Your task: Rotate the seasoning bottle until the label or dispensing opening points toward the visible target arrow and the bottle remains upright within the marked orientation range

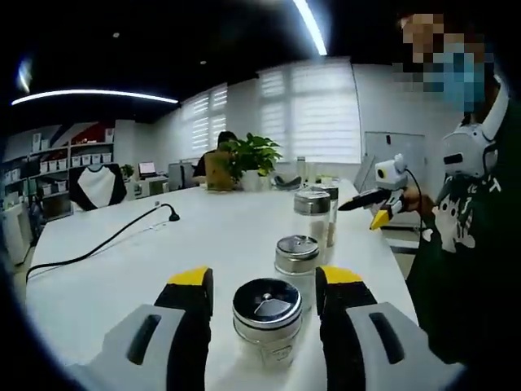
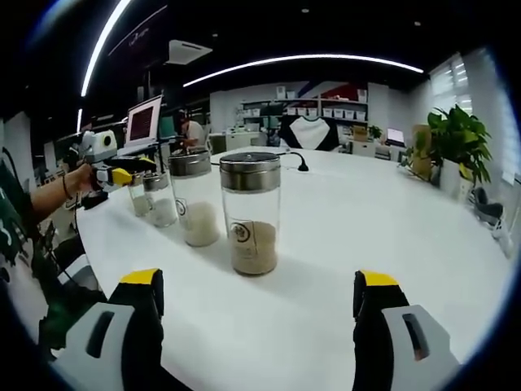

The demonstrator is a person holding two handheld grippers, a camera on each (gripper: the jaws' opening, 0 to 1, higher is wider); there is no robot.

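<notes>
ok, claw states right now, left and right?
Left claw: open, jaws on either side of the nearest seasoning bottle, no squeeze visible.
Right claw: open, empty, short of the bottle ahead.

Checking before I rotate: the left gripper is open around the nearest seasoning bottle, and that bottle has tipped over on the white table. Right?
Not quite. In the left gripper view the left gripper is open around the nearest seasoning bottle, but that bottle stands upright on the white table, lid up; it has not tipped over.
</notes>
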